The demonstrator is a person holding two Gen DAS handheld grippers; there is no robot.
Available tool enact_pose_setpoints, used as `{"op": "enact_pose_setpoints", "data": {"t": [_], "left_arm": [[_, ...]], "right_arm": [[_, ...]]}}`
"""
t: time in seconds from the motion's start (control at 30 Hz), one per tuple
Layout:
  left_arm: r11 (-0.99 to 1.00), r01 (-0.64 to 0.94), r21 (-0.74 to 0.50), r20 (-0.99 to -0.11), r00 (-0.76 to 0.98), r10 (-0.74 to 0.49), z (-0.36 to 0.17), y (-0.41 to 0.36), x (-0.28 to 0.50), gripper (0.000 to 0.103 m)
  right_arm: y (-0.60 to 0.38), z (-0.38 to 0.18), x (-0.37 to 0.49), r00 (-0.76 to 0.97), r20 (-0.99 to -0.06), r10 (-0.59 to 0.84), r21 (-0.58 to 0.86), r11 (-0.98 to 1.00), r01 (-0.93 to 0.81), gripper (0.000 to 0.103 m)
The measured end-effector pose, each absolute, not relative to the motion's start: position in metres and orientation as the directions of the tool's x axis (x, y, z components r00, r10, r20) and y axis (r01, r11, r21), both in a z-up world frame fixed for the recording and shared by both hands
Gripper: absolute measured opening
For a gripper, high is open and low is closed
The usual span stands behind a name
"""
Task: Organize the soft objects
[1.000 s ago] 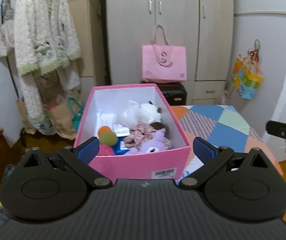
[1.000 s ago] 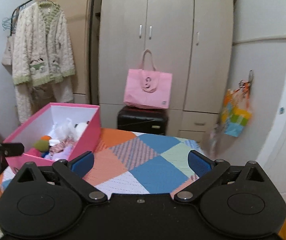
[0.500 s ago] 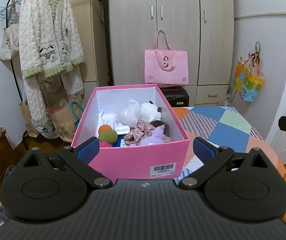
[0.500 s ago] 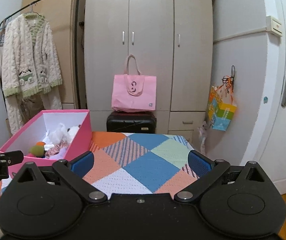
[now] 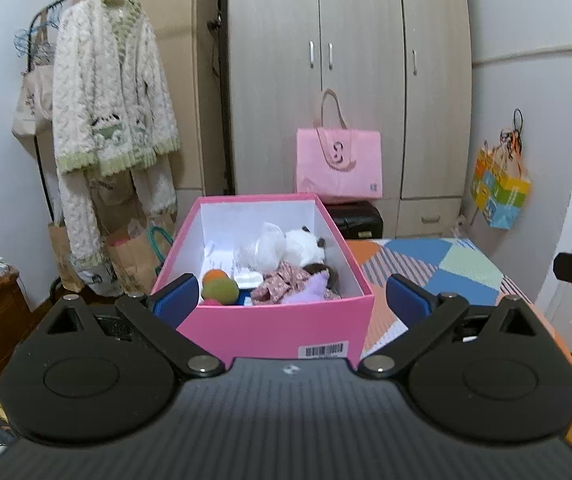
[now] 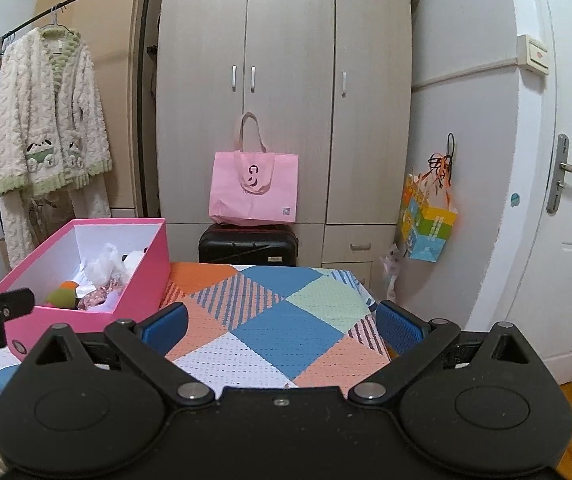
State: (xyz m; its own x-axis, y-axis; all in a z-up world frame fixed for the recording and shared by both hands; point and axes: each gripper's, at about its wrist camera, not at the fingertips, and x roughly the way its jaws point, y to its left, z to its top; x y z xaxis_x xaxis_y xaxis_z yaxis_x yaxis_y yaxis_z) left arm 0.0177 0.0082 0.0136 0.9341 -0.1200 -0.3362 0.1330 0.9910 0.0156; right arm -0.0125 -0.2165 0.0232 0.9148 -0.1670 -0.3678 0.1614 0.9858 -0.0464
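Pulling back and levelling out — that is the change over the last second: the left gripper (image 5: 292,300), which looked steeply down into the pink box (image 5: 277,330), now sits higher and further off, so more of the wardrobe (image 5: 346,80) and the hanging robe (image 5: 109,100) shows above the box. Its jaws are spread wide with nothing between them. The right gripper (image 6: 281,324) has likewise swung to face the patchwork cloth (image 6: 286,328) squarely, jaws released and empty, with the box at the far left of its view.

Inside the box lie the soft things: a white plush toy (image 5: 304,246) at the far side, a clear plastic wrap (image 5: 265,240) beside it, a floral cloth piece (image 5: 281,286) and a purple plush (image 5: 312,290) near the front wall, and a green ball (image 5: 219,290) with an orange ball (image 5: 213,276) on the left.

No soft object is visible on the cloth itself, so the gathering looks largely done — the retreat reads as a step back from a filled box, though anything outside these views cannot be judged
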Motion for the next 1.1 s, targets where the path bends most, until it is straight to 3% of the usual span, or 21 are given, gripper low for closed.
{"op": "enact_pose_setpoints", "data": {"t": [0.53, 1.1], "left_arm": [[0.993, 0.117, 0.030, -0.302, 0.948, -0.103, 0.010, 0.000, 0.013, 0.101], [0.995, 0.093, 0.044, -0.339, 0.938, -0.072, 0.004, -0.004, 0.016, 0.103]], "right_arm": [[-0.211, 0.020, -0.010, 0.911, -0.358, -0.206, -0.062, 0.978, 0.197, 0.102], [-0.213, 0.014, -0.012, 0.909, -0.365, -0.202, -0.082, 0.979, 0.185, 0.102]]}}
